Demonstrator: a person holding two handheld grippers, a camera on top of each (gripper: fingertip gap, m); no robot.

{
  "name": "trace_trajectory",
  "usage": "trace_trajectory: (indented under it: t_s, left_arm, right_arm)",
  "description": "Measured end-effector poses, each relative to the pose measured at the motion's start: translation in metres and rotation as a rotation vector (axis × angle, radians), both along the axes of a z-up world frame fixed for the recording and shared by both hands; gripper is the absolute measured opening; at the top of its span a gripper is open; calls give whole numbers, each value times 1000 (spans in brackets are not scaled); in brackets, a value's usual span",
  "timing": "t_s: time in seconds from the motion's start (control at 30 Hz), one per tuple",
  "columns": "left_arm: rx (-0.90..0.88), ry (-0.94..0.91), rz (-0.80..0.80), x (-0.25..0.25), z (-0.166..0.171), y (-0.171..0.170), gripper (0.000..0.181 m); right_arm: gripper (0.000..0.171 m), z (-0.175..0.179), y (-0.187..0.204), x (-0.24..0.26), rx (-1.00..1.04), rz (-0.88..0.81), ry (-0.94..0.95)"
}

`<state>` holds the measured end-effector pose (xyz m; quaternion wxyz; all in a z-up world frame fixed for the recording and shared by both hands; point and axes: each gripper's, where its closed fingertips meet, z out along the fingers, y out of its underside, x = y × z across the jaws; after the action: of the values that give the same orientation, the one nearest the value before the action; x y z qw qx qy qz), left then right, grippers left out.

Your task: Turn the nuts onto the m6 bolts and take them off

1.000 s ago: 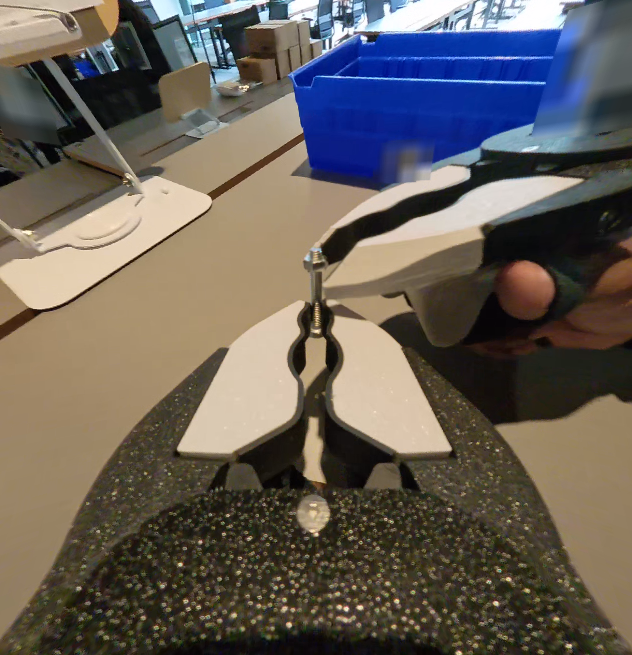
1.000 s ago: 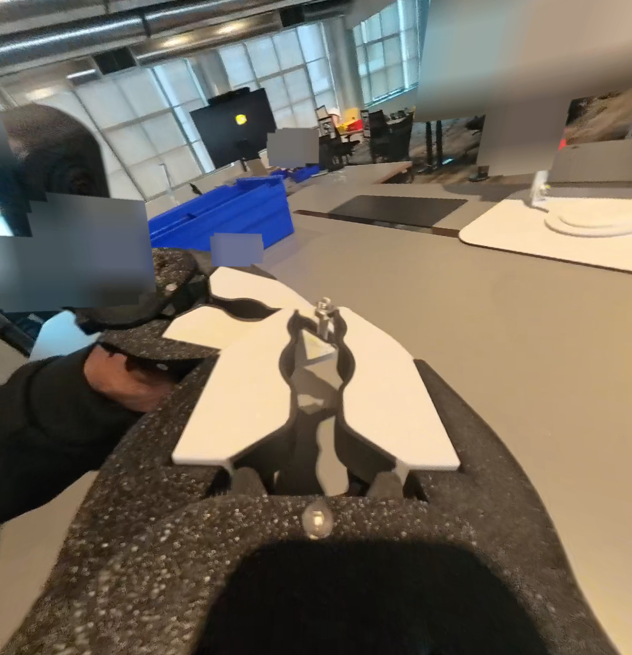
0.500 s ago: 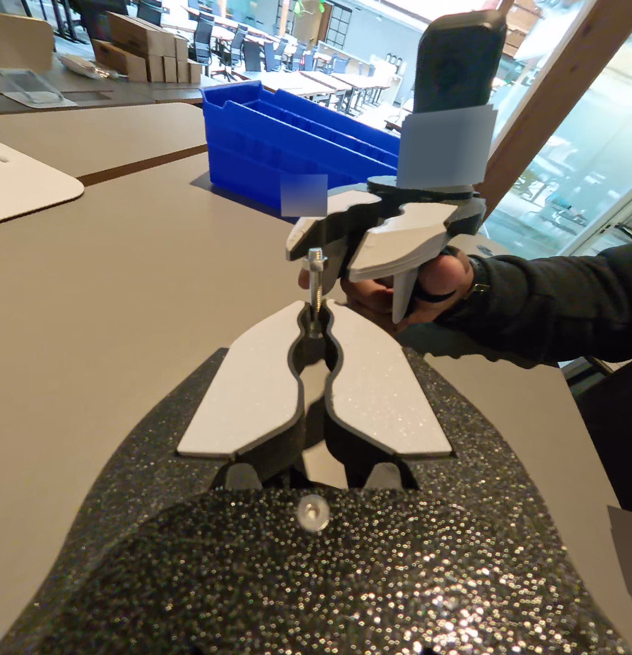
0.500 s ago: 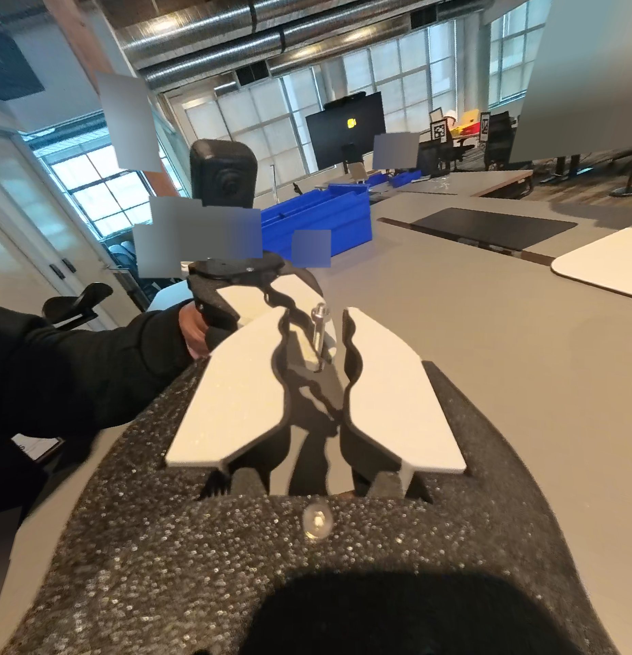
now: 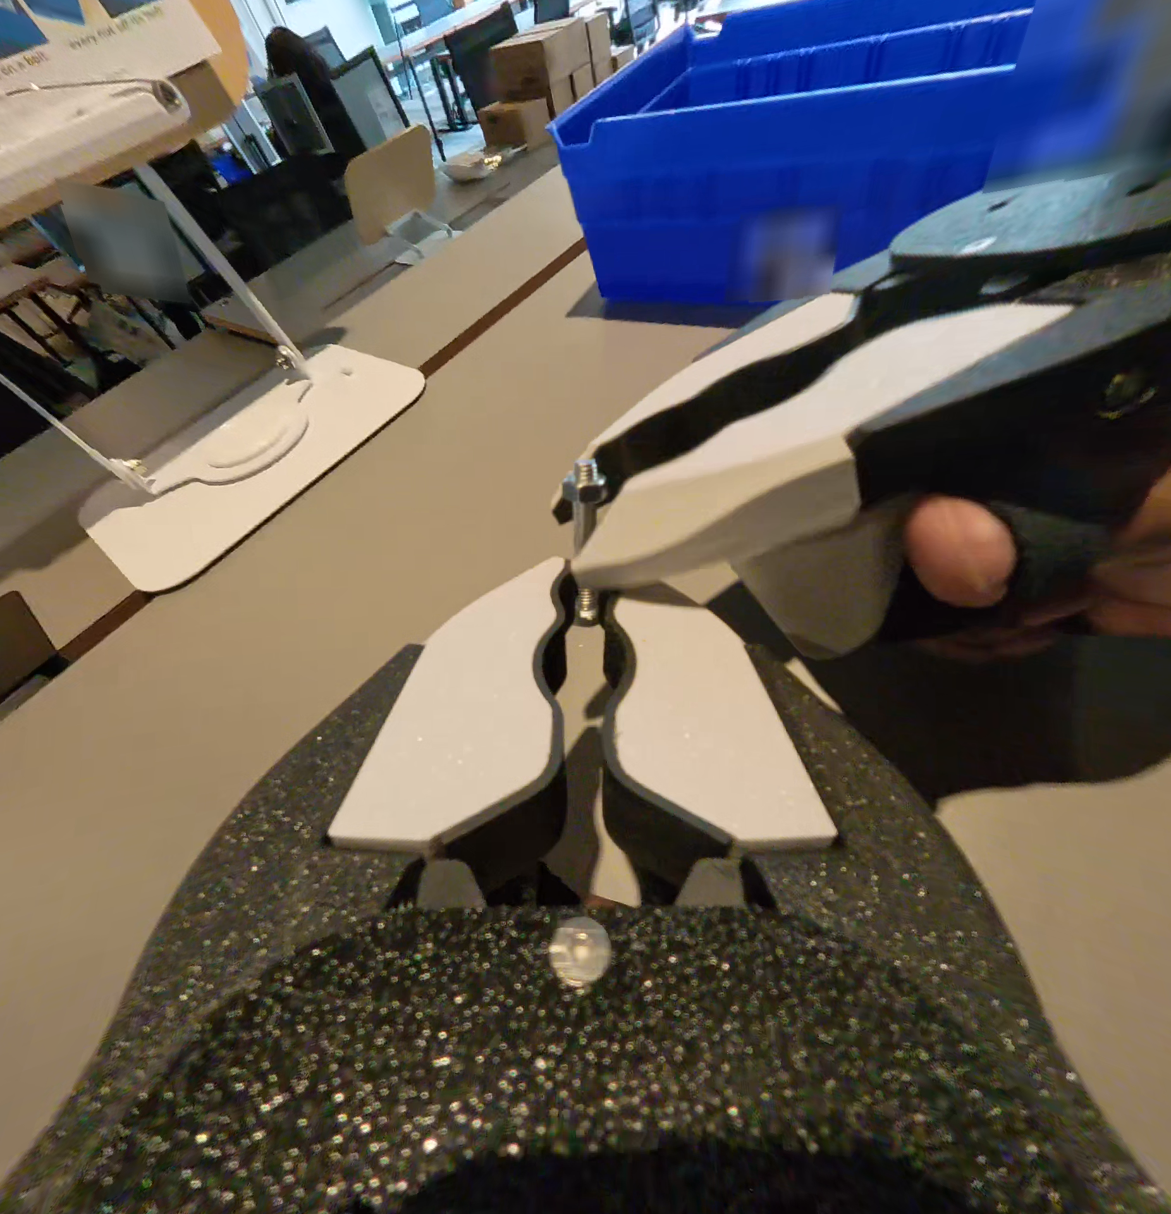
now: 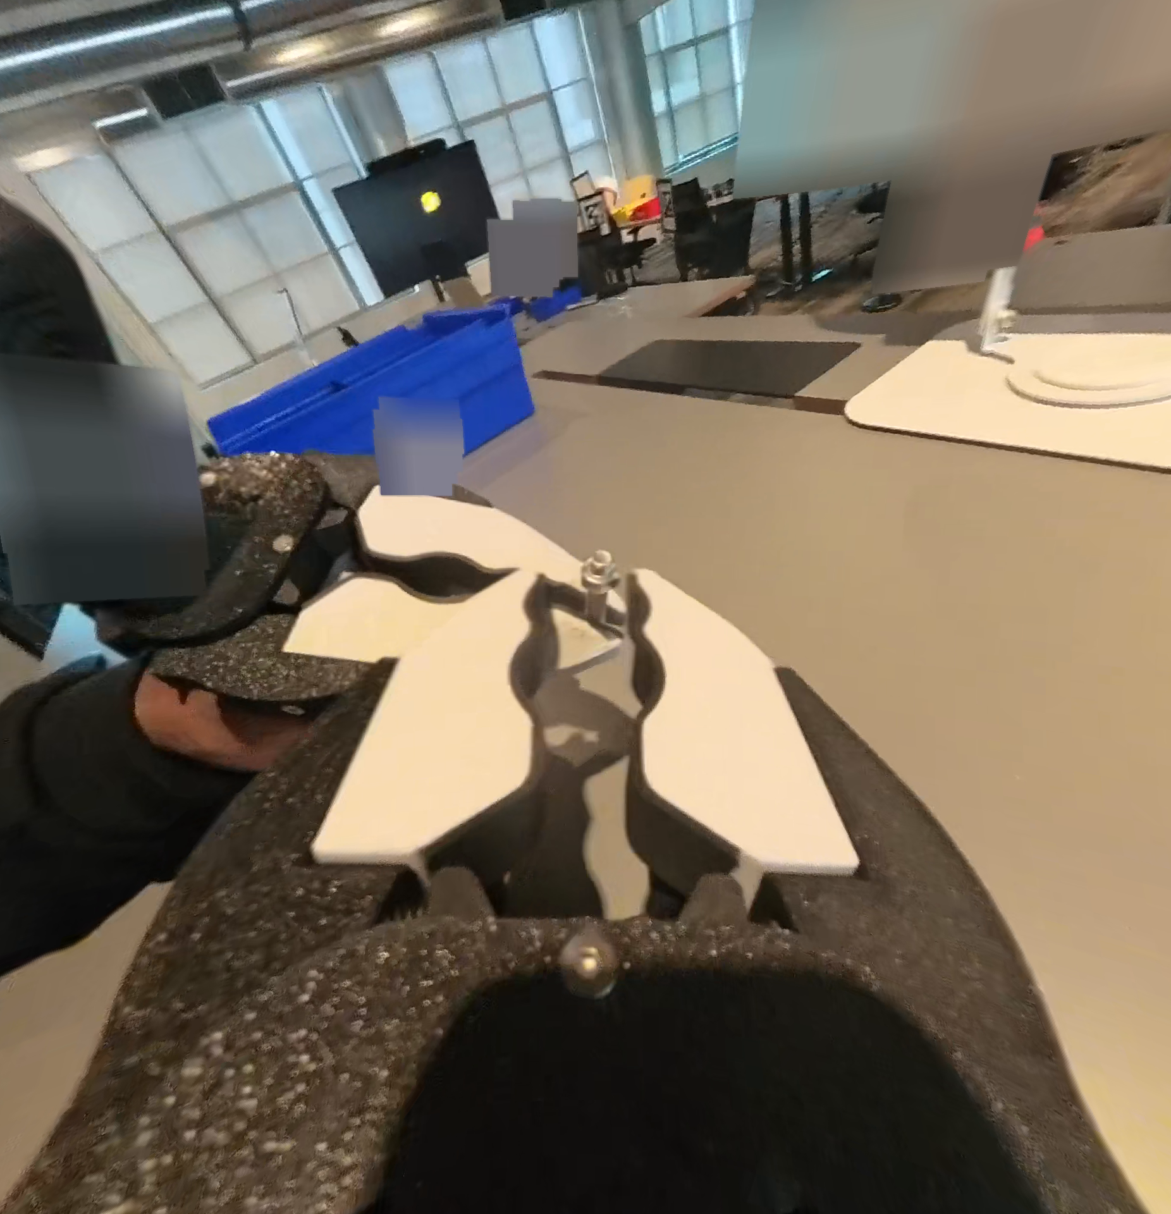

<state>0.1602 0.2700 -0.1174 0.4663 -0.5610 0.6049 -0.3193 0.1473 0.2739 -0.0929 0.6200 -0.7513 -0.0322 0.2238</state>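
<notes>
1. Left gripper (image 5: 586, 594): pale grey fingers (image 5: 478, 709) drawn narrow and clamped on the lower threads of the small silver threaded M6 bolt (image 5: 583, 525), held upright at 12 o'clock of the left wrist view. Judged a vise role, keeping the shank from spinning while the other tool works.

2. Silver hexagonal nut (image 5: 588, 489) seated close to the bolt's top end, with only a short stub of thread showing above it. Whether going on or coming off cannot be told.

3. Right gripper (image 6: 602, 594): white fingers (image 6: 708, 716) brought in from 3 o'clock of the left wrist view and lying crosswise to the left pair, tips either side of the nut (image 6: 599, 581). Seemingly closed on it, though actual contact with the flats cannot be told. Crosswise approach judged to allow a wrist twist about the bolt's axis.

4. Bare fingertip of the right hand (image 5: 957, 548) pressed under the right tool's handle, steadying it.

5. Whole assembly held above the flat grey tabletop (image 5: 307, 591), clear of the surface, leaving room to rotate.

6. Blue plastic storage bin (image 5: 734, 164) at 1 o'clock, well apart; white flat stand base (image 5: 254, 453) at 10 o'clock. Neither involved.
</notes>
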Motion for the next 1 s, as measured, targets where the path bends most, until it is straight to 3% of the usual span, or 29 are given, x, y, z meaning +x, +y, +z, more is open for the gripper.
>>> trace_trajectory:
  t_s: [0.07,0.17,0.33,0.43,1.0]
  left_arm:
    - [-19,7,-4,-1,-1,2,5]
    - [51,32,22,-6,-1,14,5]
    - [593,152,85,-16,6,34,5]
    - [777,196,54,-13,4,28,6]
    - [850,239,-117,-10,-9,7,6]
  right_arm:
    - [39,3,0,-3,9,59,-29]
    - [41,11,-5,1,48,150,-110]
    - [38,6,-11,20,106,149,-522]
    - [36,-9,-13,19,131,149,-824]
    - [23,-22,-19,2,218,205,-1072]
